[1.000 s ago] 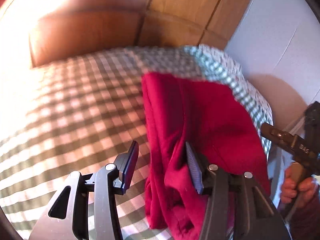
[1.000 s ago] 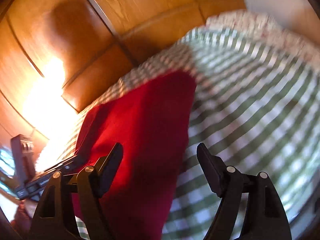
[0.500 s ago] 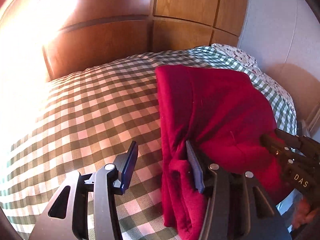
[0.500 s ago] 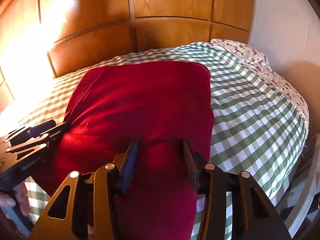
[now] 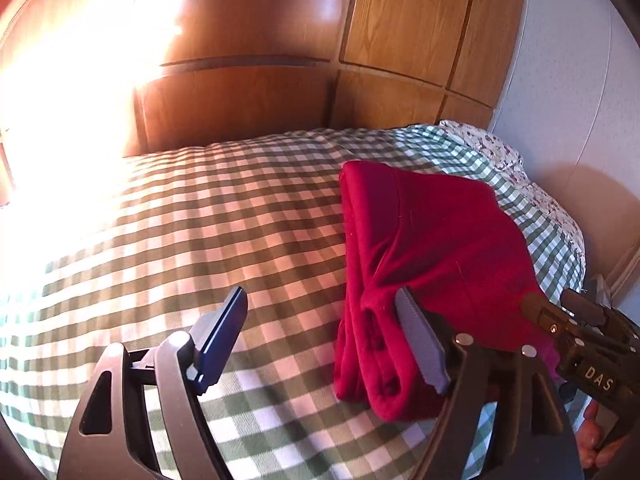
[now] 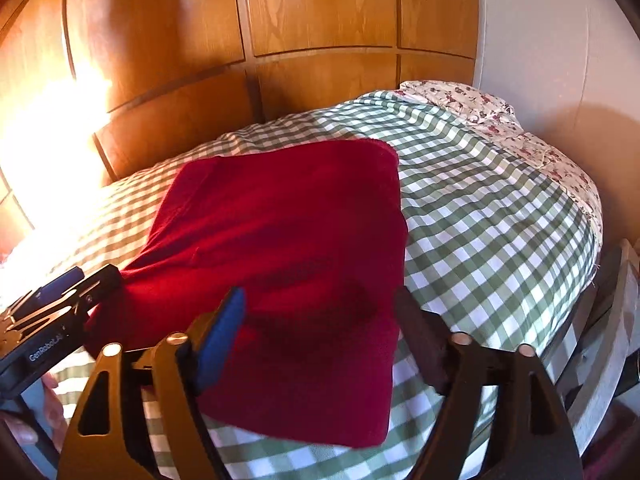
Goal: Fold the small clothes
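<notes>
Lying folded on the green checked bed cover (image 6: 480,216) is a red garment (image 6: 288,248), a soft thick square near the cover's front edge. Beside its left fold waits the left gripper (image 5: 320,336), its fingers spread wide; the right finger touches the red cloth, the other stands over the checks. Over the garment's near edge sits the right gripper (image 6: 320,336), wide too, holding nothing. Behind the bed cover stand wooden panels (image 6: 320,32), and a flowery pillow (image 6: 460,100) lies at its far right corner.
</notes>
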The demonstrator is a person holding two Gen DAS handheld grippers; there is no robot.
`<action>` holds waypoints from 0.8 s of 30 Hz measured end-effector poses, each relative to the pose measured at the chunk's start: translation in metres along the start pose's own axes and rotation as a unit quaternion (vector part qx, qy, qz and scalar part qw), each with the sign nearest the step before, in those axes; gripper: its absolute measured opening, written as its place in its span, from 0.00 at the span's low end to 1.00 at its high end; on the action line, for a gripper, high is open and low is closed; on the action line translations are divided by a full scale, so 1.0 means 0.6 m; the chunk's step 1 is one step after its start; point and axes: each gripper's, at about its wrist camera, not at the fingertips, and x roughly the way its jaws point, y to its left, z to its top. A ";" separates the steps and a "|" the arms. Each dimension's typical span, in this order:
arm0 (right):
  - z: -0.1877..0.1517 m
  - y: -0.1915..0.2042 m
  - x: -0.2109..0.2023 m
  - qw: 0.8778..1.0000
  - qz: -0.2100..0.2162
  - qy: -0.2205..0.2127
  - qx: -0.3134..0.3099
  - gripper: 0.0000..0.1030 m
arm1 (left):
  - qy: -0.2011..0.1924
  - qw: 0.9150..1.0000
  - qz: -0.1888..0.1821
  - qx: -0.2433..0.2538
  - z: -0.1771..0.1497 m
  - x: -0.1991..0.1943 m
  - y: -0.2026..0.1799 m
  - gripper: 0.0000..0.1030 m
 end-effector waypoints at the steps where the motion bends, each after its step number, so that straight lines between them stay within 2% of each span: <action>1: -0.003 0.002 -0.007 1.000 -0.001 -0.002 0.000 0.77 | -0.002 1.000 0.002 -0.001 -0.002 -0.006 0.000 0.76; 4: -0.011 0.005 -0.022 1.000 -0.005 -0.011 0.003 0.84 | -0.006 1.000 0.008 -0.006 -0.010 -0.022 0.002 0.80; 8: -0.025 0.006 -0.043 0.999 -0.019 -0.025 0.012 0.84 | -0.014 1.000 0.020 -0.014 -0.021 -0.046 0.006 0.83; 10: -0.033 0.003 -0.054 0.999 -0.028 -0.033 0.024 0.88 | -0.020 0.999 0.026 -0.019 -0.027 -0.058 0.008 0.86; 19: -0.069 -0.003 -0.070 0.996 -0.060 -0.027 0.051 0.90 | -0.042 0.997 0.061 -0.013 -0.053 -0.103 0.001 0.97; 24: -0.081 0.000 -0.077 0.996 -0.069 -0.030 0.057 0.90 | -0.043 0.997 0.066 -0.006 -0.063 -0.116 -0.006 0.97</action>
